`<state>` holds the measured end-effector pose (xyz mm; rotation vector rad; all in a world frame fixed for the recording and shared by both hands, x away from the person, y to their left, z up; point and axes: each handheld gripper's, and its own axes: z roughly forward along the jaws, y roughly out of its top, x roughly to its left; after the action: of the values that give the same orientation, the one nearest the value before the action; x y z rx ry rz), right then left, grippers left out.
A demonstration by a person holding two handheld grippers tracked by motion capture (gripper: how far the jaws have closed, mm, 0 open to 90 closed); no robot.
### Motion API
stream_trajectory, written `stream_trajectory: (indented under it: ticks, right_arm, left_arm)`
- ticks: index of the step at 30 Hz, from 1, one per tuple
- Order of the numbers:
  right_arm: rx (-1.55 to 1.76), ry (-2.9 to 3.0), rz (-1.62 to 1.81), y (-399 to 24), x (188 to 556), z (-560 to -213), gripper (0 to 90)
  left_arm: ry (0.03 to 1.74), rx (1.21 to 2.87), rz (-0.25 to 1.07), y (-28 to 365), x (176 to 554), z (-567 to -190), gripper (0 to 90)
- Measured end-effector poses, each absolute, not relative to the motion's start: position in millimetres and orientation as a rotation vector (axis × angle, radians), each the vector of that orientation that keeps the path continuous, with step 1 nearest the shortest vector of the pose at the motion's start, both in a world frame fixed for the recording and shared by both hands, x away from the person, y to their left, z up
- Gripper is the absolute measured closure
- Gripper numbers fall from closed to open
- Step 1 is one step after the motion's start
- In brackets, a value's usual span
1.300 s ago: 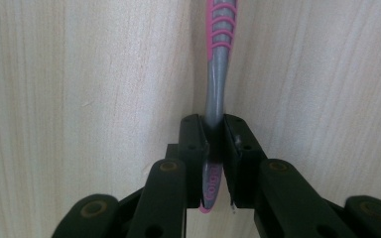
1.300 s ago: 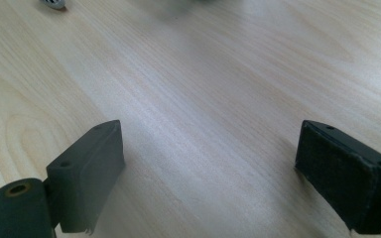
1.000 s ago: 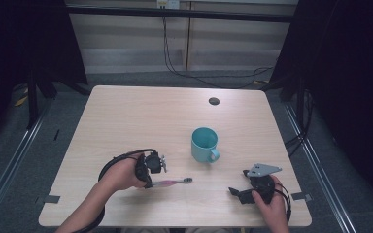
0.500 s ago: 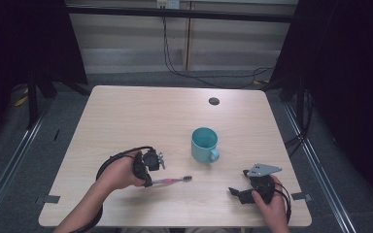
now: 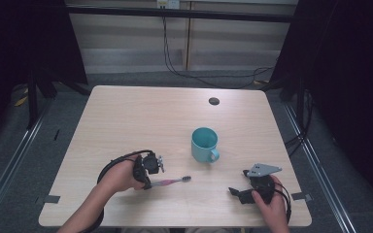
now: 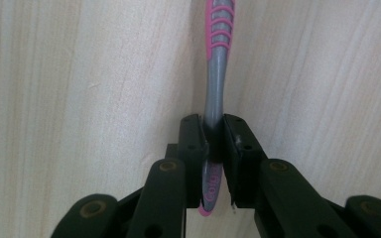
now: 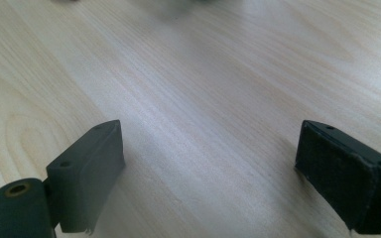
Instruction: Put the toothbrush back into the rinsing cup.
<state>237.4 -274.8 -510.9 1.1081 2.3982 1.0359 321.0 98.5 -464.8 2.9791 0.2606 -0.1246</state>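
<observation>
Your pink-and-grey plastic toothbrush (image 5: pixel 167 182) lies flat on the light wood table, near edge, left of centre. Handle end w/ pink ribbed grip sits clamped between black pads; bristle head points right, twd the cup side.

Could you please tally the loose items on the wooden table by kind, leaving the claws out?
Pink and grey plastic toothbrush: 1
Teal ceramic mug: 1
Small dark round disc: 1
Total: 3
</observation>
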Motion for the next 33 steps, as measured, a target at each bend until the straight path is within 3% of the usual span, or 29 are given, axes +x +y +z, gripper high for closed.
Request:
stream_trajectory:
  ticks: [14, 23, 33]
  right_arm:
    - [1.108, 2.398, 1.036, -275, 237, -511, 11.0]
    - [1.108, 2.398, 1.036, -275, 237, -511, 11.0]
    - [1.108, 2.398, 1.036, -275, 237, -511, 11.0]
  left_arm:
    - [0.250, 2.968, -0.083, 84, 320, -465, 72.1]
    - [0.234, 3.024, -0.096, 75, 321, -464, 81.6]
    - [0.273, 2.997, -0.123, 75, 320, -463, 82.4]
